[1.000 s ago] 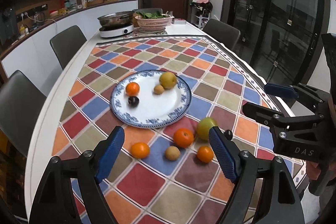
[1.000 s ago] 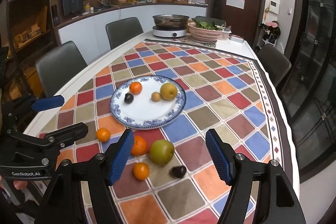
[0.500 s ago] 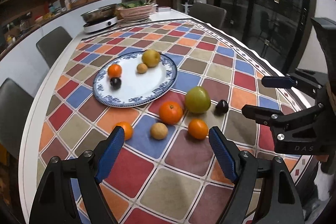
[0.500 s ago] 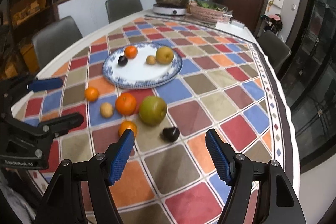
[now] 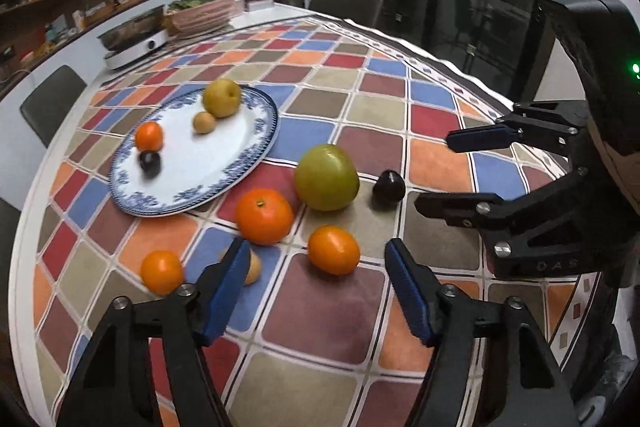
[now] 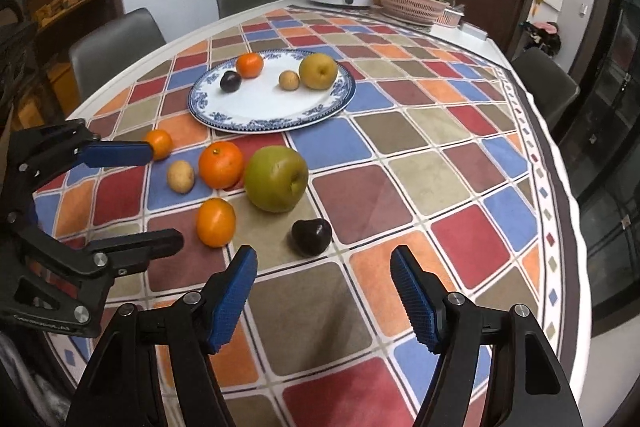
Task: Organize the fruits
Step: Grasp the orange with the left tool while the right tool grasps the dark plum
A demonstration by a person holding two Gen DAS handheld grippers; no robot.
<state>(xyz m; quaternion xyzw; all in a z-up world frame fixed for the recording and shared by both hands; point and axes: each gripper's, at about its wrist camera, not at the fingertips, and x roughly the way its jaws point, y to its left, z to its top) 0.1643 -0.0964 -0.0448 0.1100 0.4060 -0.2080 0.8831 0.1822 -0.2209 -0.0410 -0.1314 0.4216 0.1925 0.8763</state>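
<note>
Holding both tools spread wide and empty, I keep my left gripper just short of a small orange and my right gripper near a dark plum. Farther off on the checkered tablecloth sit a green apple and a big orange, both nearer than the blue-rimmed plate.

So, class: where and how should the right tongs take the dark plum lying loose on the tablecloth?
Grip the dark plum across its widest middle, coming straight ahead from the near edge. The right tongs are open and already lined up; the green apple lies behind, apart from it.
</note>
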